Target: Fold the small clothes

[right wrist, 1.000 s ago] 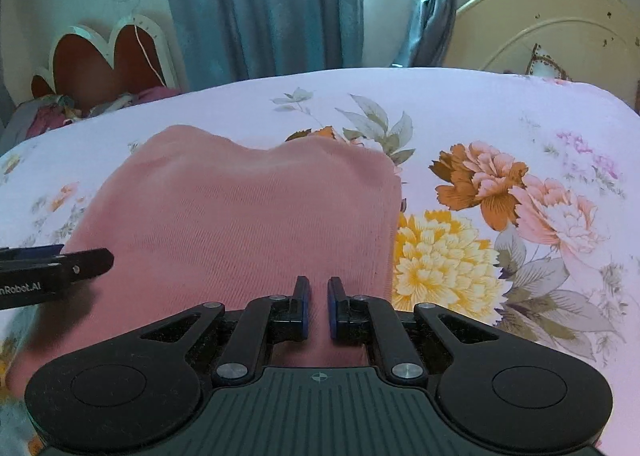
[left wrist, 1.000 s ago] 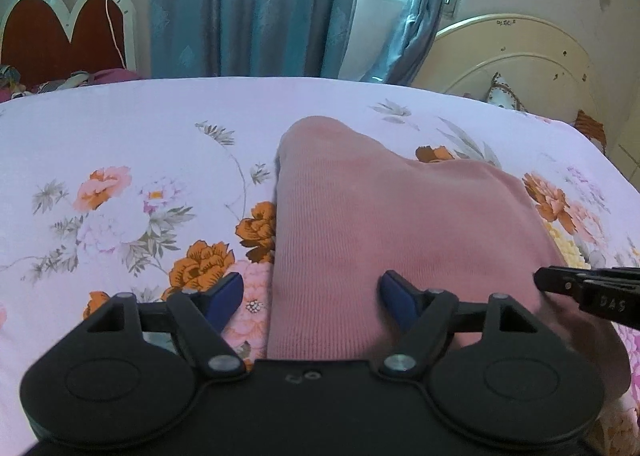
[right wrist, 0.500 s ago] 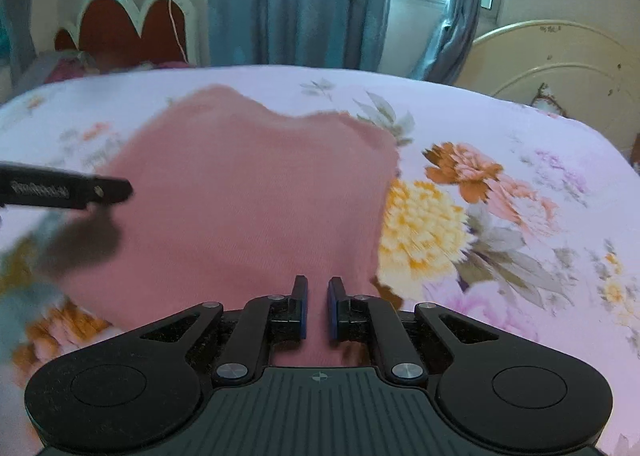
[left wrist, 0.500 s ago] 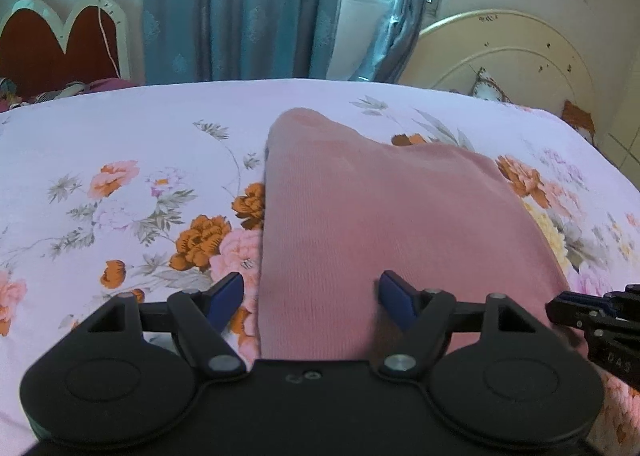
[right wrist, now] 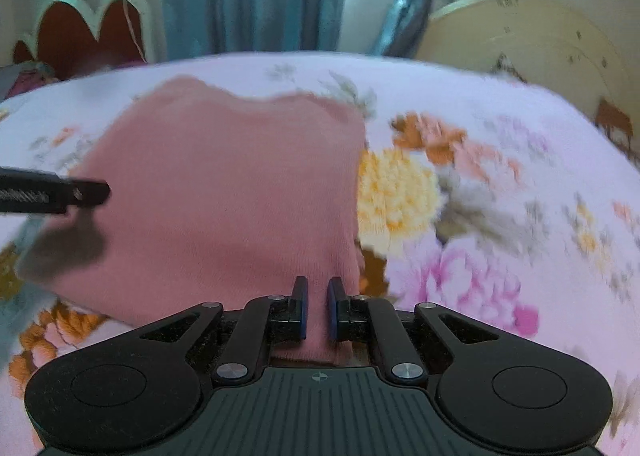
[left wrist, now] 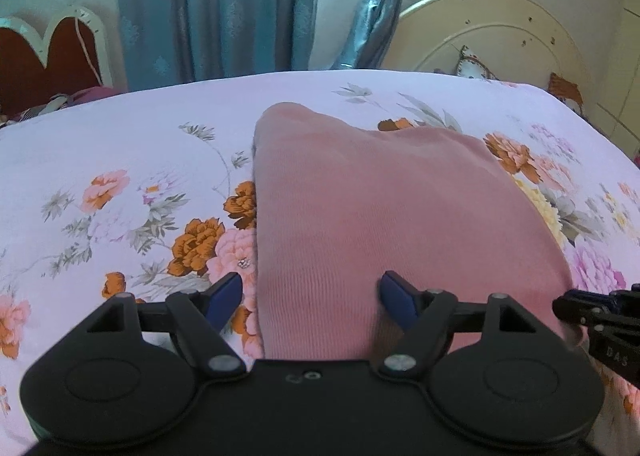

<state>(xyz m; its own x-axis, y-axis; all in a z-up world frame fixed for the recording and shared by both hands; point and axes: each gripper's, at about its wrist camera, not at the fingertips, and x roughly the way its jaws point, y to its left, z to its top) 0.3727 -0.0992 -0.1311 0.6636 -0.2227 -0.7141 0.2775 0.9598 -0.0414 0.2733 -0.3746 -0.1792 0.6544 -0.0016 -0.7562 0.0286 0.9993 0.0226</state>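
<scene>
A pink ribbed-knit garment (left wrist: 360, 216) was seen lying flat on the bed, on a white bedsheet printed with orange, pink and yellow flowers (left wrist: 120, 160), its near hem drawn up towards both grippers. The black left gripper (left wrist: 310, 292) was held low over the near left part of the cloth with its blue-padded fingers (left wrist: 224, 294) spread wide; nothing was held between them, and the garment's left edge ran between the two pads. The black right gripper (right wrist: 316, 306) was set at the near right corner of the garment, and its fingers (right wrist: 299, 306) were drawn close, with a narrow strip of pink cloth pinched between them. In the right wrist view the bedsheet was blurred, so motion of that hand was judged likely, though its direction could not be told.

The step in hand was judged to be the taking up of the near hem for a fold: one corner was gripped, the other not yet. For the next move, the left fingers would need to be closed on the near left corner, so that both corners could be lifted together and carried towards the far edge of the garment. Even height of the two hands would be called for, lest the soft knit sag or skew.
</scene>
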